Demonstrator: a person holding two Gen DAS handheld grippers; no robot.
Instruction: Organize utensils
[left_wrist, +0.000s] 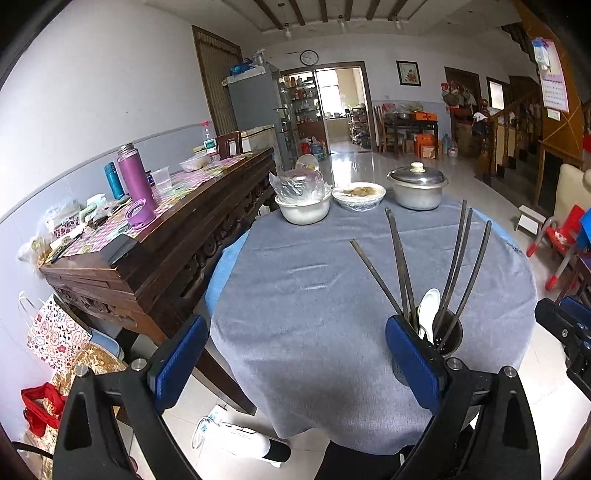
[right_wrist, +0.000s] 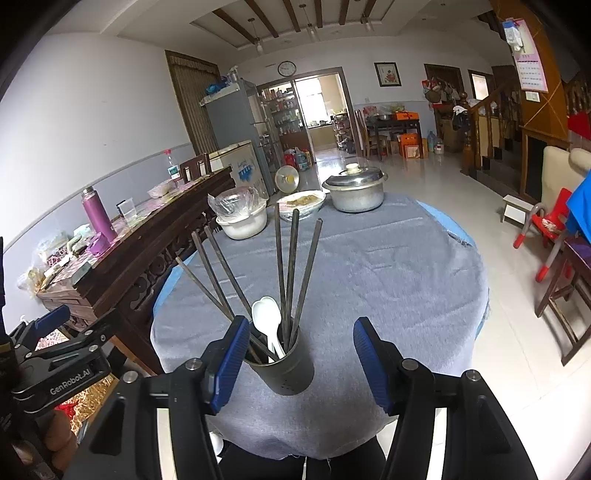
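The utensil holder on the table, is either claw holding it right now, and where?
Nothing is held. The right claw stands open around the utensil holder, pads apart from it; the left claw is open and empty.

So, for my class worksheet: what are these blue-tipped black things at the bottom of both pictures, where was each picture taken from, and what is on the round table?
No robot here: a person holds a two-finger tool in each hand, with a wide-angle camera on each looking along its fingers. One picture comes from the left tool, the other from the right tool. Both stand open and grip nothing. On the grey tablecloth near the front stands a dark utensil holder with dark chopsticks and a white spoon in it; it sits between the right tool's fingers, but whether they touch it is unclear. At the far edge are a white basin with a plastic bag, a plate of food and a lidded metal pot.
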